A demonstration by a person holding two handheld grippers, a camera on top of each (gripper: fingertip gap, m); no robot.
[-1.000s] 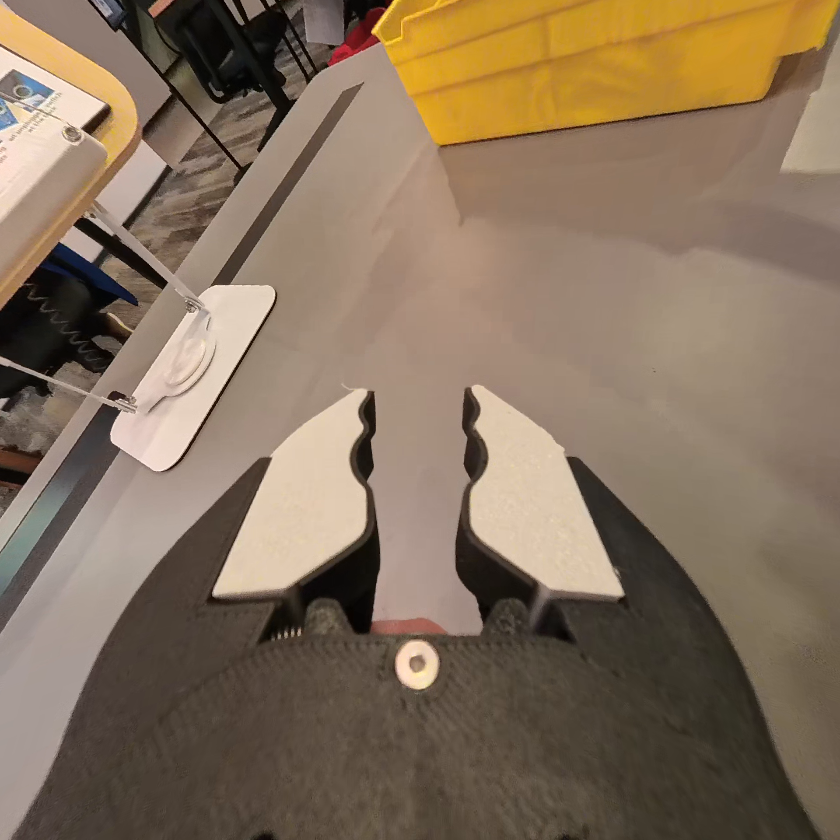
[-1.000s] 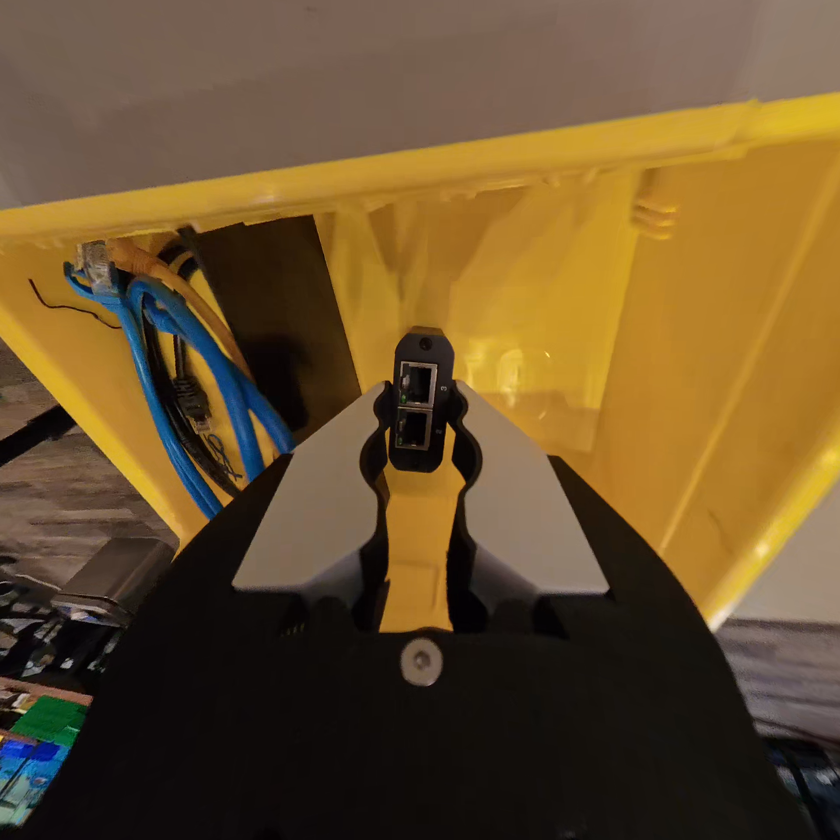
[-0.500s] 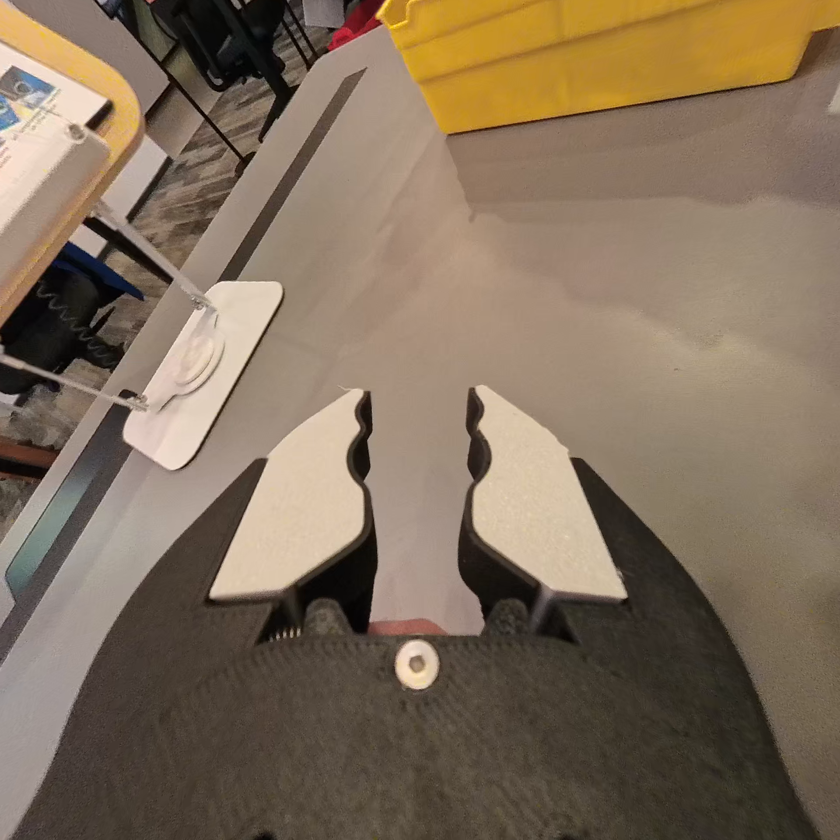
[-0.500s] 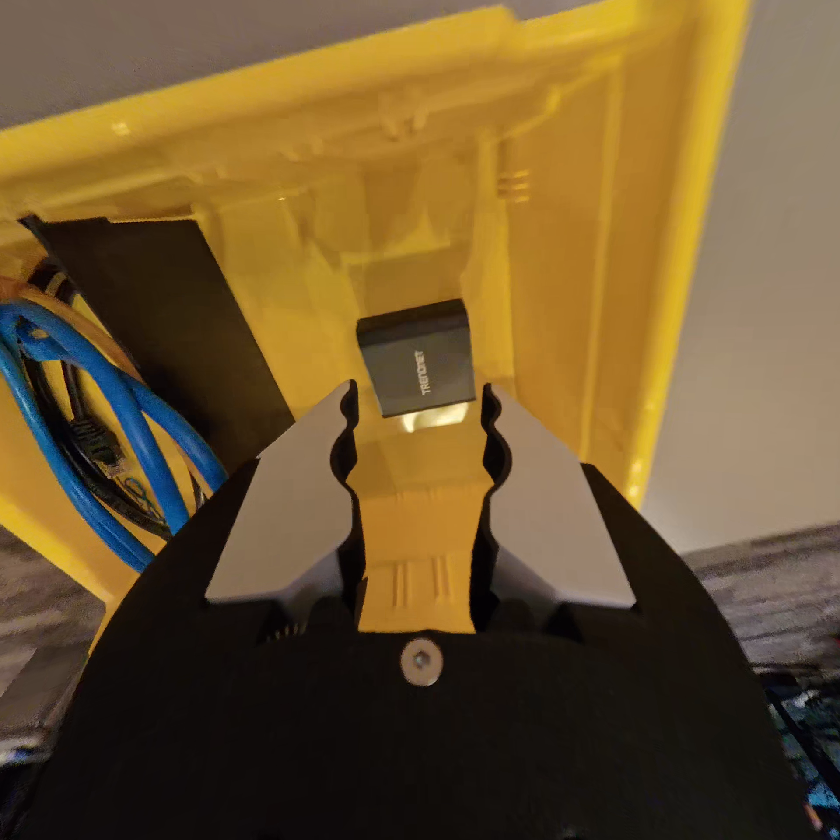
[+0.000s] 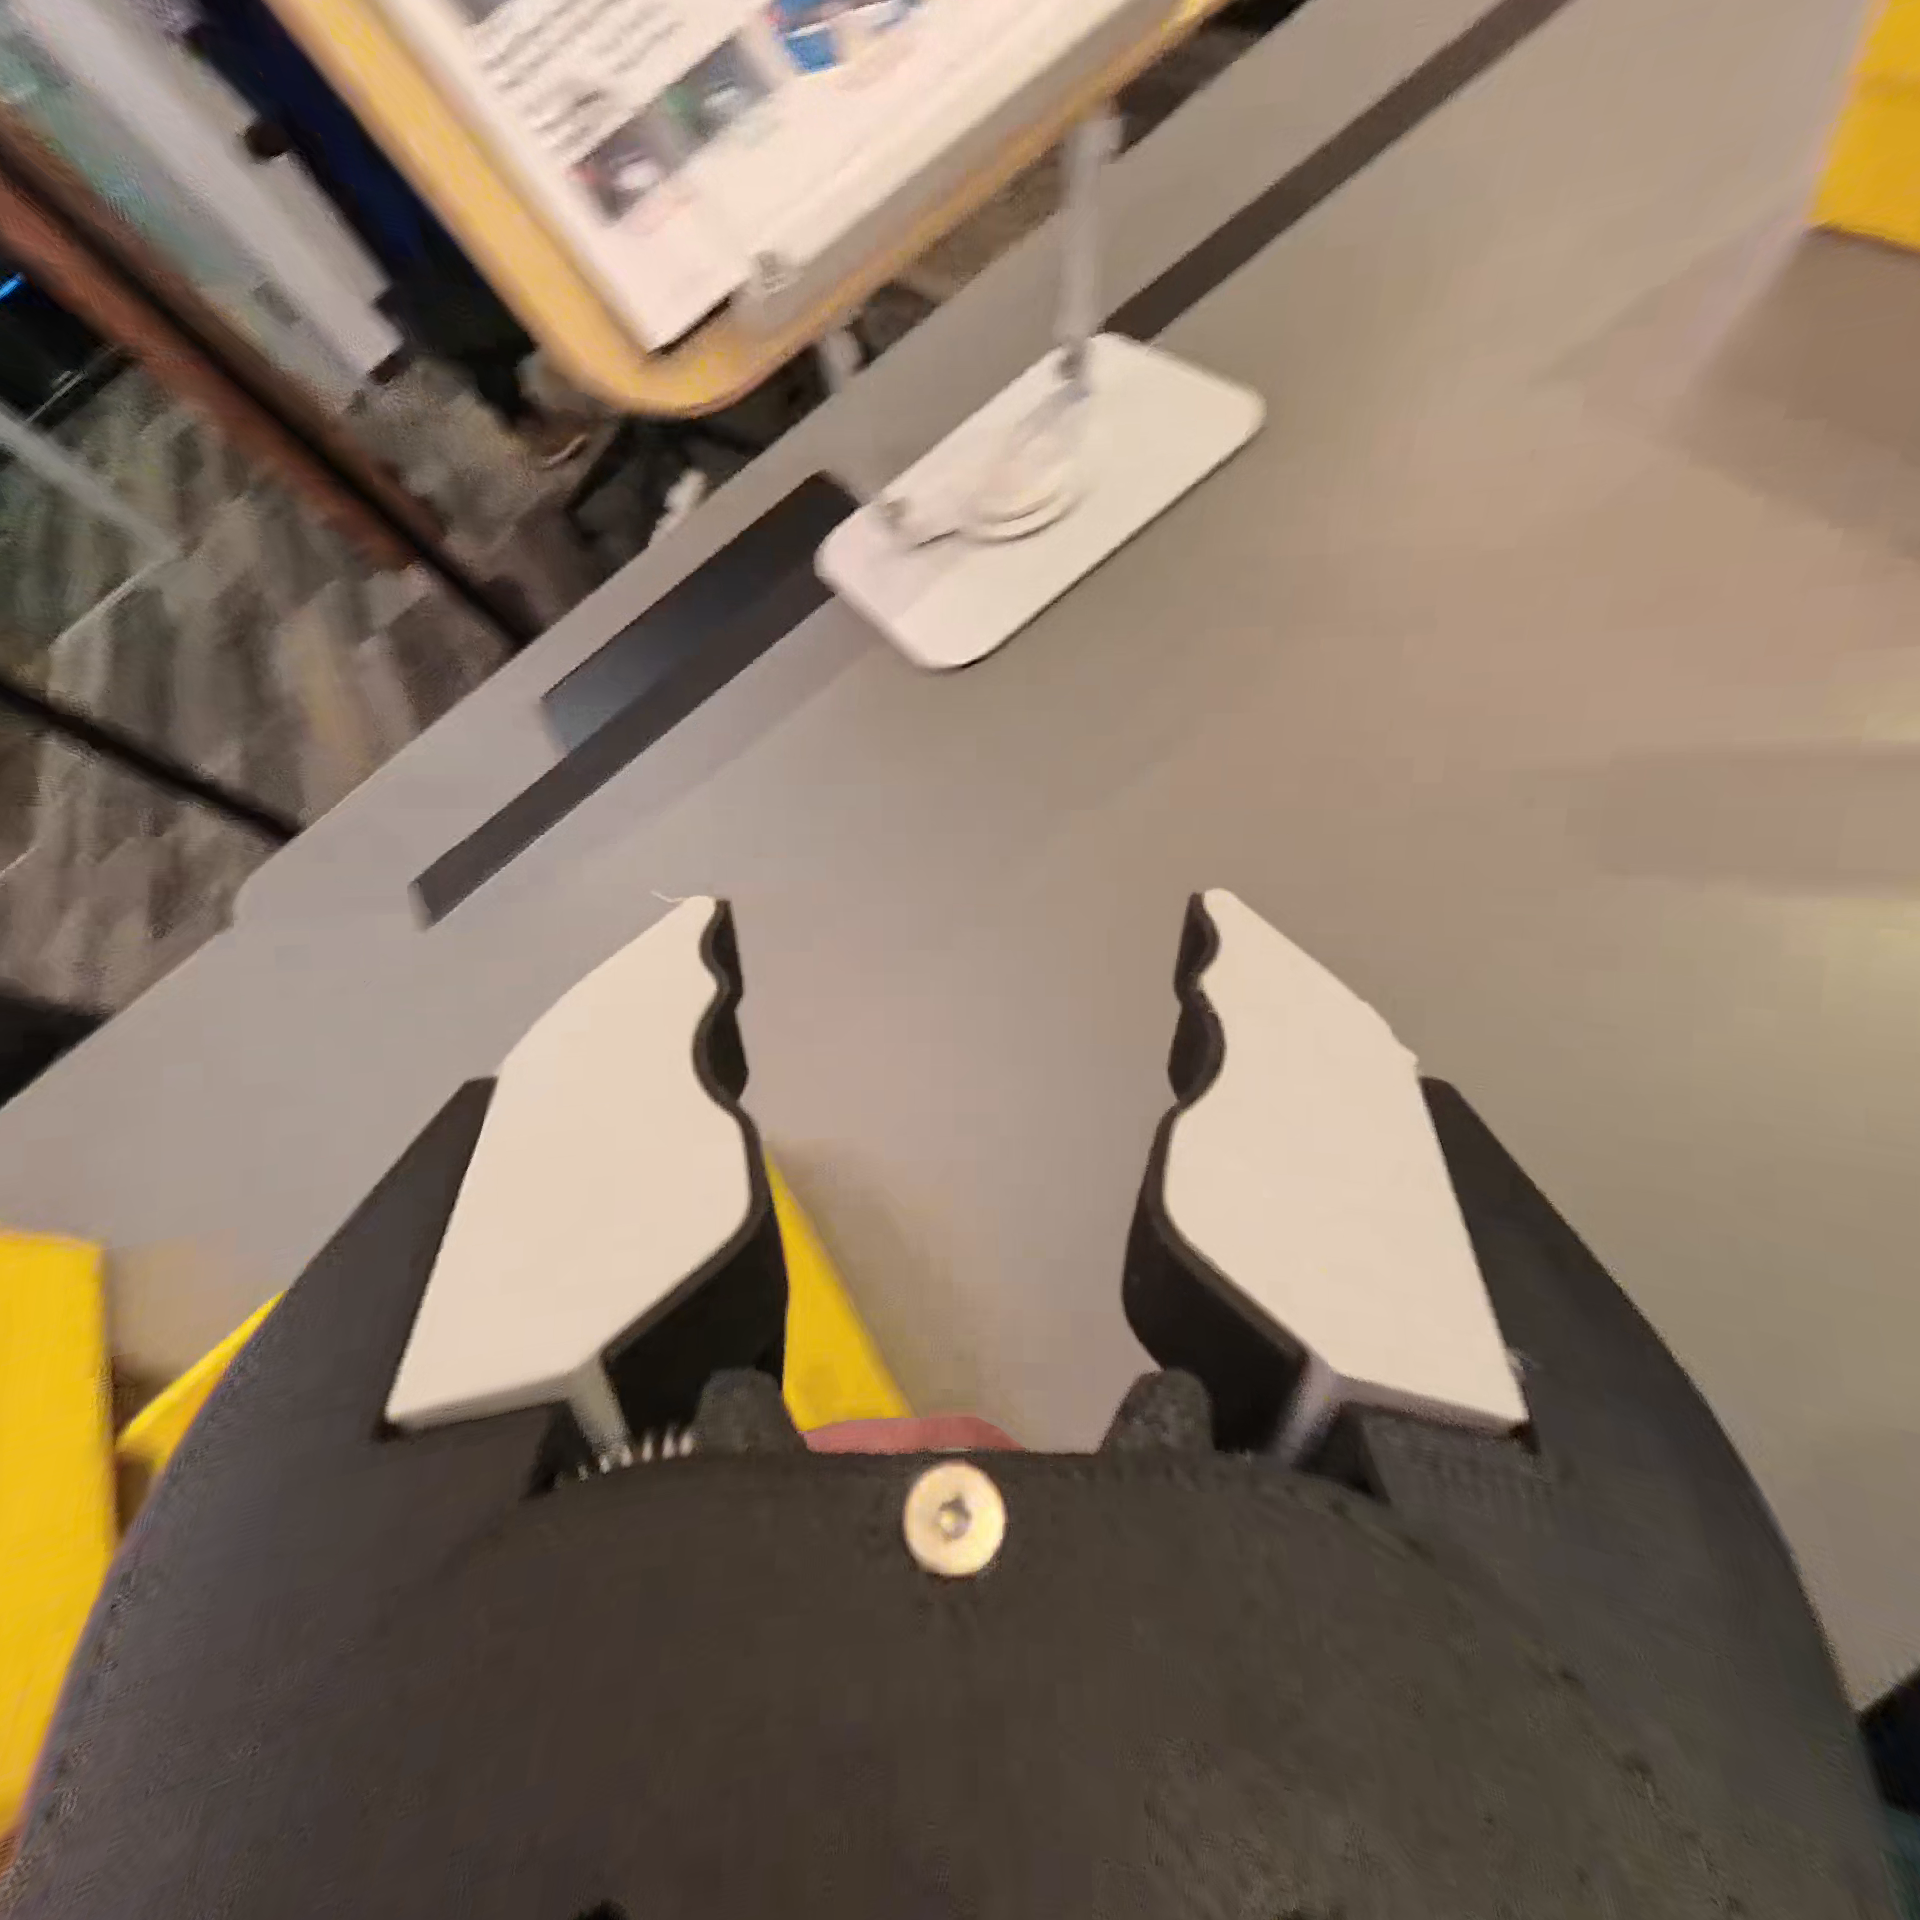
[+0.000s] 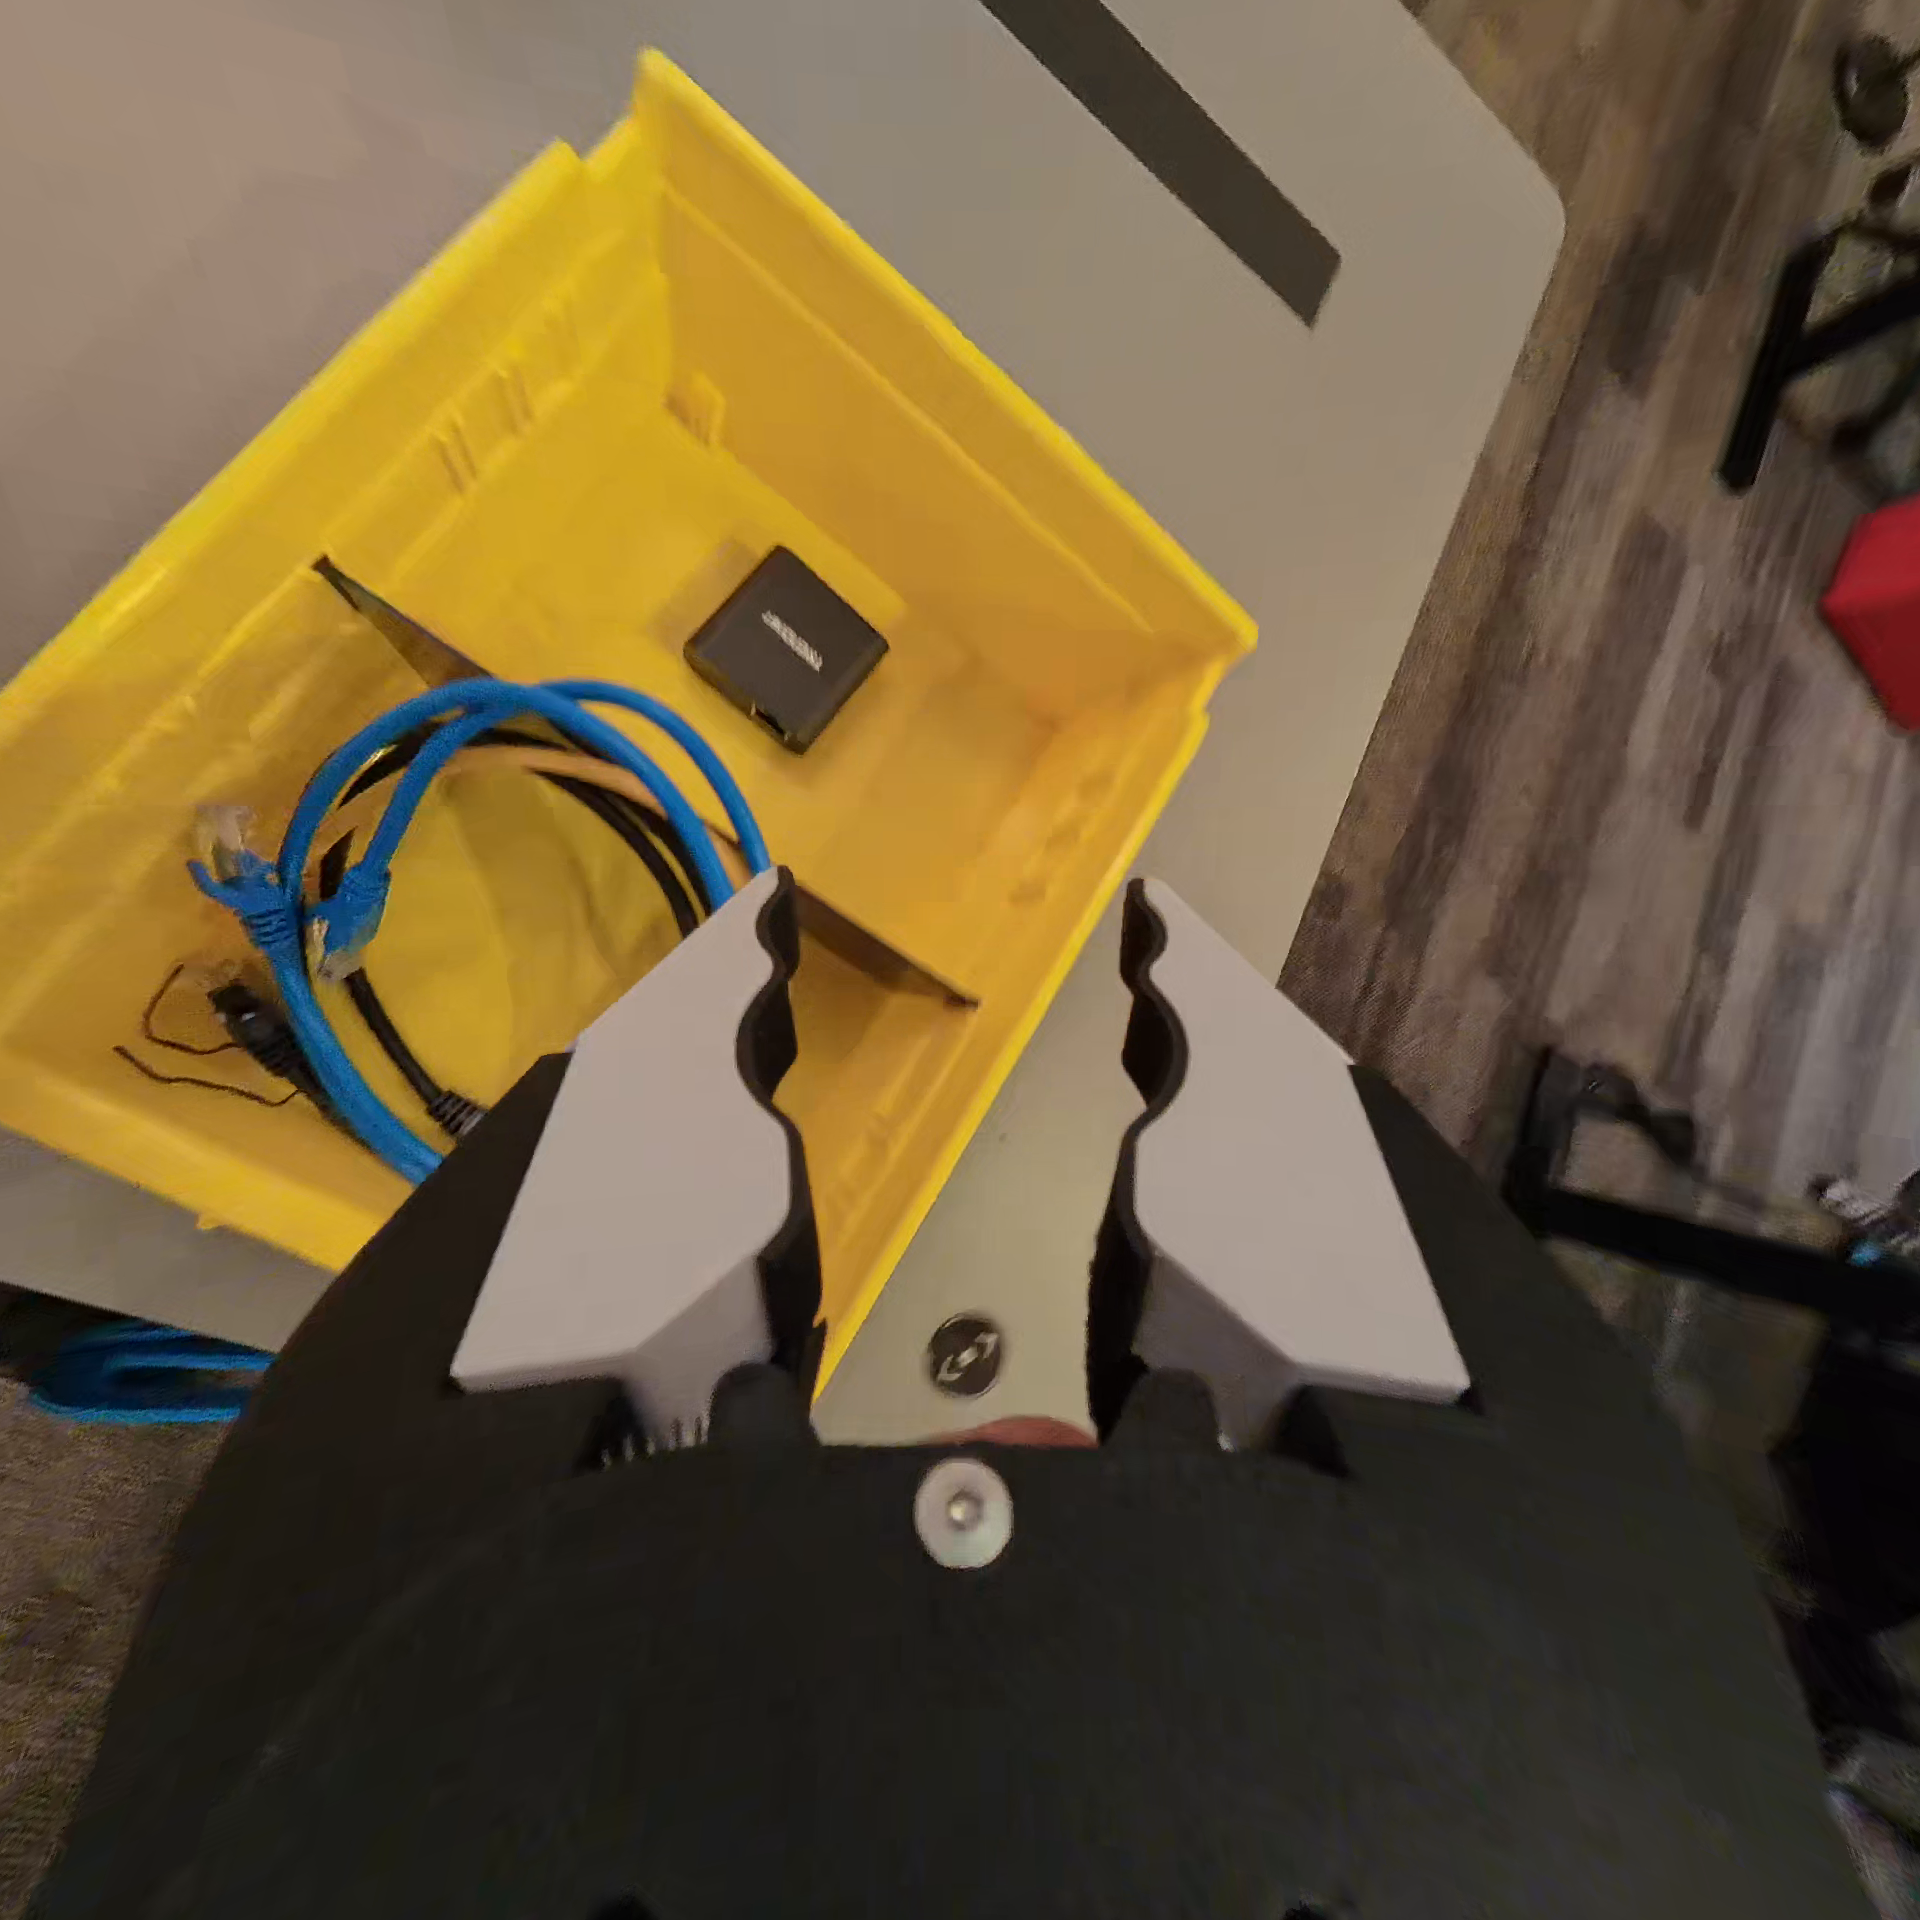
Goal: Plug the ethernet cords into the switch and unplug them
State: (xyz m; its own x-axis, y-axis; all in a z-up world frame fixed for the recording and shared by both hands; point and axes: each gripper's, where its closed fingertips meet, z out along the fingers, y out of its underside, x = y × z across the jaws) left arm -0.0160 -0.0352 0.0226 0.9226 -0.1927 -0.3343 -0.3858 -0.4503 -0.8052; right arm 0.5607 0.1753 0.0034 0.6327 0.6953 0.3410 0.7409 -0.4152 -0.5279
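Note:
In the right wrist view a small black switch [image 6: 787,647] lies flat in the far compartment of a yellow bin [image 6: 1132,582]. Coiled blue ethernet cords [image 6: 582,707] and a black cord [image 6: 644,862] lie in the near compartment, behind a black divider [image 6: 883,961]. No cord is plugged into the switch. My right gripper [image 6: 961,904] is open and empty, held above the bin's near right corner. My left gripper [image 5: 961,914] is open and empty over the bare grey table [image 5: 1351,831].
A white stand base [image 5: 1039,499] holds a tilted board with printed sheets [image 5: 727,135] near the table's left edge. A dark strip [image 5: 675,675] runs along that edge. Yellow bin parts [image 5: 52,1455] show at lower left. Wood-look floor [image 6: 1621,727] and a red object [image 6: 1881,613] lie right of the table. Left tips to right tips: about 60 cm. The small black switch [image 6: 787,647] is about 15 cm from my right fingertips.
My right gripper let go of the switch, opened wide and pulled back up above the bin. My left gripper opened wider and swung left toward the stand.

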